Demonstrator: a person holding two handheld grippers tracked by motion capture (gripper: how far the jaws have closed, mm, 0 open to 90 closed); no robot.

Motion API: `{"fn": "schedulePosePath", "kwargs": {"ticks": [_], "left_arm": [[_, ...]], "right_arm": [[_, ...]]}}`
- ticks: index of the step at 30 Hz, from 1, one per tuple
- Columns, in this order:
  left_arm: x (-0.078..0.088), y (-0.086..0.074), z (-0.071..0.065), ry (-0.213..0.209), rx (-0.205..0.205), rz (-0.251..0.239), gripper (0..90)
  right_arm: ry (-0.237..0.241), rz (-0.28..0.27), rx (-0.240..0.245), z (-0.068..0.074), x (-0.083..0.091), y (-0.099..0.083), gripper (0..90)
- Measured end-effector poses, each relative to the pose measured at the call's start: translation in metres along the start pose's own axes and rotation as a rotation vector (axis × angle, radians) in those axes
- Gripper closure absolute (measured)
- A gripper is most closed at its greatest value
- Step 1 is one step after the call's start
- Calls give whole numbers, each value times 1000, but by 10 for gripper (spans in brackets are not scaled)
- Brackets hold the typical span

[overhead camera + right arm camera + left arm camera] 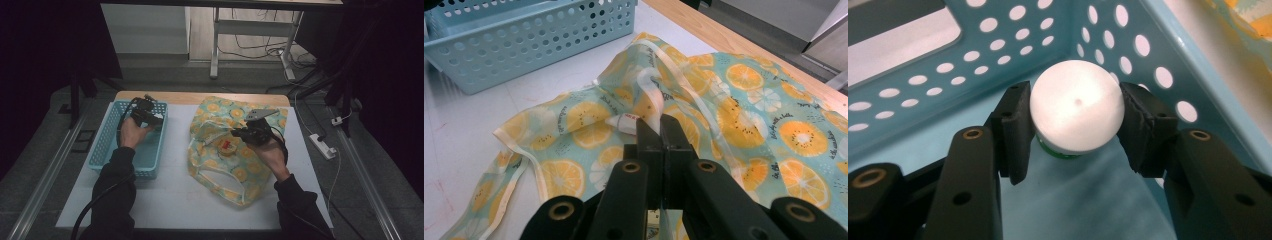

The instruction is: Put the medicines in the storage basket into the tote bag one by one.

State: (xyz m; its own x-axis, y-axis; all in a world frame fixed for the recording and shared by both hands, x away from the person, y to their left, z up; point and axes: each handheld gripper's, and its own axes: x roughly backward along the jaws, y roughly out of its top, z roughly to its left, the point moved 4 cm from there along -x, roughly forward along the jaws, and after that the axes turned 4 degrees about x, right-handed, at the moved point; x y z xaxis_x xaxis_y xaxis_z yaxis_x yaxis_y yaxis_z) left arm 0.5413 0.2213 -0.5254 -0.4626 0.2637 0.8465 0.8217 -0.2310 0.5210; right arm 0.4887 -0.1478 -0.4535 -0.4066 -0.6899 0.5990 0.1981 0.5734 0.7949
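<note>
A white-capped container (1075, 107) with a green base stands inside the blue perforated basket (998, 45). My left gripper (1075, 97) has one pad pressed against each side of the cap. In the high view the left gripper (150, 119) reaches into the basket (100, 150) at the table's left. My right gripper (659, 122) is shut on a cream strap of the orange-slice patterned bag (749, 100), and holds it up. A small white tube (621, 122) lies just past its tips. In the high view the right gripper (239, 134) is over the bag (235, 175), near a yellow and red item (227, 146).
The basket (524, 45) and the bag lie side by side on a white board (175, 200), with a wooden strip (180, 97) along the far edge. A power strip (322, 145) and cables lie on the floor to the right. Metal table legs stand beyond.
</note>
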Motion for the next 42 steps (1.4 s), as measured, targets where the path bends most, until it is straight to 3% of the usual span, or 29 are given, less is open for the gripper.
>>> {"fn": "schedulePosePath", "kwargs": {"ticks": [6, 11, 22, 33, 42], "left_arm": [[12, 0, 2, 2, 26, -25, 504], [26, 0, 1, 11, 6, -43, 505], [61, 1, -6, -27, -14, -98, 505], [88, -4, -18, -62, -41, -140, 505], [104, -3, -40, -98, -101, -154, 505]], "right_arm": [[-1, -2, -1, 0, 1, 0, 893], [-2, -2, -2, 0, 1, 0, 893], [0, -5, -8, 0, 2, 0, 894], [1, -1, -9, 0, 1, 0, 894], [-1, -2, -11, 0, 1, -1, 894]]}}
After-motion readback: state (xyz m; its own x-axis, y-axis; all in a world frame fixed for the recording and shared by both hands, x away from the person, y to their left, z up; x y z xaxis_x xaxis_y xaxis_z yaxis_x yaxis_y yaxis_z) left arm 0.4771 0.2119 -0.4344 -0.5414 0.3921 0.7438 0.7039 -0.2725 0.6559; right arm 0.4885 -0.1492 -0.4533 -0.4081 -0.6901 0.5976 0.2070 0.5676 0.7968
